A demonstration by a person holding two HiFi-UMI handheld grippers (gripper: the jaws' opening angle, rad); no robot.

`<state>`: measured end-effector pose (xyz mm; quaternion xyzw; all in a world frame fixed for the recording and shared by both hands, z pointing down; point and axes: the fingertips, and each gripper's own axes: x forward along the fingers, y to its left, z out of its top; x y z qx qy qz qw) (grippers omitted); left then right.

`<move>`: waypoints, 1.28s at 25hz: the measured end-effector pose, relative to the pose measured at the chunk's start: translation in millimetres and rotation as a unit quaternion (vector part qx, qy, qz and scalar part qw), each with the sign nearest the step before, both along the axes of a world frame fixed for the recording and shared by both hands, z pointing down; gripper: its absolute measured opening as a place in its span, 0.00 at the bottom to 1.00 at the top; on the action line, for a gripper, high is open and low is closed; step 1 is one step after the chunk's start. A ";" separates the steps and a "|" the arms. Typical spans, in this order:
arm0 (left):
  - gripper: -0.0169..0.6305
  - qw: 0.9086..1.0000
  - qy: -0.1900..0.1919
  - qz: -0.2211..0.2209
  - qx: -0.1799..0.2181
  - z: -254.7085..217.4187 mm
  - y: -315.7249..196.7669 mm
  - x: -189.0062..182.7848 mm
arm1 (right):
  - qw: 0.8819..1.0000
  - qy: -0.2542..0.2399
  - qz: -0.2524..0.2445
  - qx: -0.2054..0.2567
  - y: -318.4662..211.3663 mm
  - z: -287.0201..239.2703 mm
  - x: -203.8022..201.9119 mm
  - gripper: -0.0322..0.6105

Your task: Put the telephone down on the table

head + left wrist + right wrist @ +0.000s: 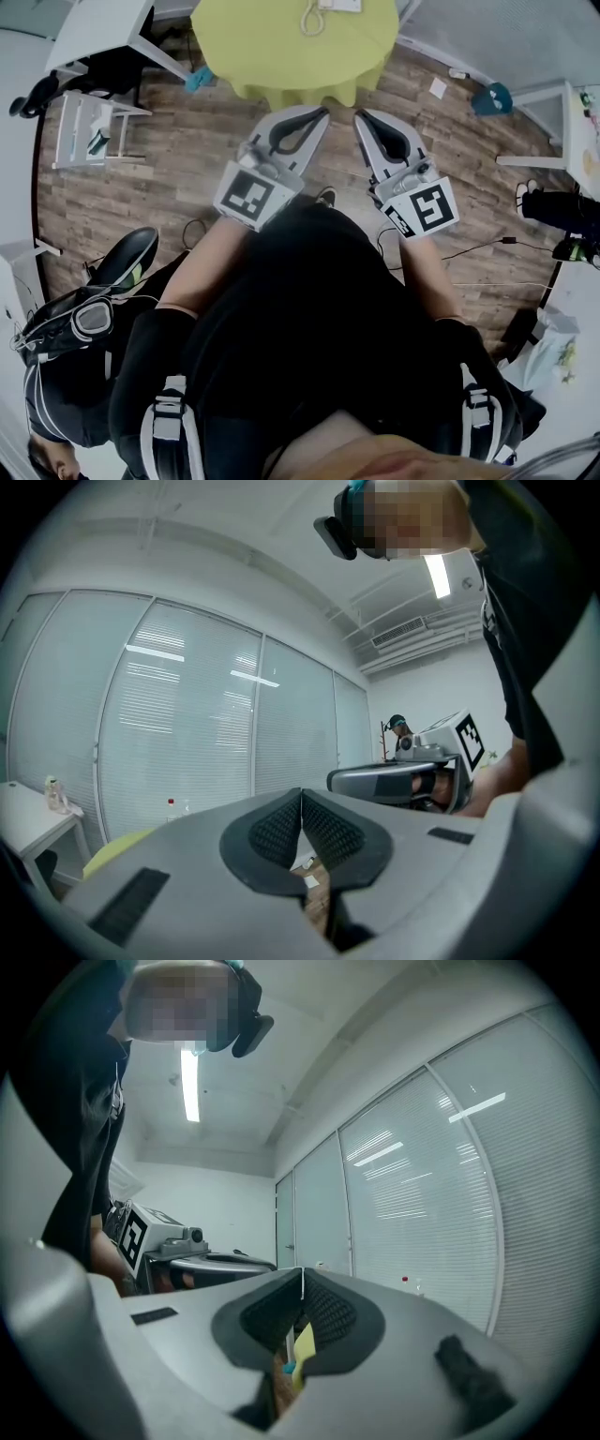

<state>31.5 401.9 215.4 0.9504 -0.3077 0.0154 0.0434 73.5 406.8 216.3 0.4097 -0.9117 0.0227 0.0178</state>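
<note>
Left tool (pixel 322 112) & right tool (pixel 361 116) both closed tight w/ nothing in them, well apart from the white phone (pixel 339 5) on the green desk (pixel 281 47); prob. light, hard, slick plastic w/ a tuggy coiled cord (pixel 309 19), so grip its narrow middle.

Open floor (pixel 187 150) — table (pixel 272 47) ahead

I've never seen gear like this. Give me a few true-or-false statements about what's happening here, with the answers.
1. The left gripper and right gripper are both shut and empty. True.
2. The telephone is in the right gripper. False: it lies on the round table, ahead of both grippers.
3. The table's cloth is red. False: it is yellow-green.
4. The floor is made of wooden planks. True.
</note>
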 end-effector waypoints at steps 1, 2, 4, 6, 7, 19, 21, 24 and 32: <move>0.05 1.000 -0.001 -0.002 0.001 0.0 0.8 2.3 | 1.000 -0.001 -0.001 0.001 1.2 -0.2 2.6 0.08; 0.05 1.000 -0.002 -0.004 0.001 -0.1 1.7 4.7 | 1.000 -0.002 -0.002 0.001 2.7 -0.3 5.3 0.08; 0.05 1.000 -0.001 -0.009 0.003 -1.1 3.6 9.3 | 1.000 -0.003 -0.006 0.002 5.9 -1.0 10.4 0.08; 0.05 1.000 -0.004 -0.013 0.005 -2.3 4.8 13.1 | 1.000 -0.003 -0.009 0.004 7.6 -3.2 14.8 0.08; 0.05 1.000 -0.009 -0.014 0.007 -2.1 5.3 14.7 | 1.000 -0.004 -0.010 0.005 7.8 -4.3 16.7 0.08; 0.05 1.000 -0.012 -0.026 0.011 3.6 -15.2 24.2 | 1.000 0.001 -0.017 -0.002 -9.9 4.1 27.5 0.08; 0.05 1.000 -0.016 -0.022 0.013 6.3 -23.0 22.7 | 1.000 0.002 -0.016 -0.003 -18.0 6.7 26.2 0.08; 0.05 1.000 -0.018 -0.019 0.015 10.3 -40.6 20.7 | 1.000 0.005 -0.014 -0.006 -35.9 12.0 23.3 0.08; 0.05 1.000 -0.014 -0.012 0.010 12.9 -91.5 5.9 | 1.000 0.011 -0.009 -0.014 -87.2 13.7 7.0 0.08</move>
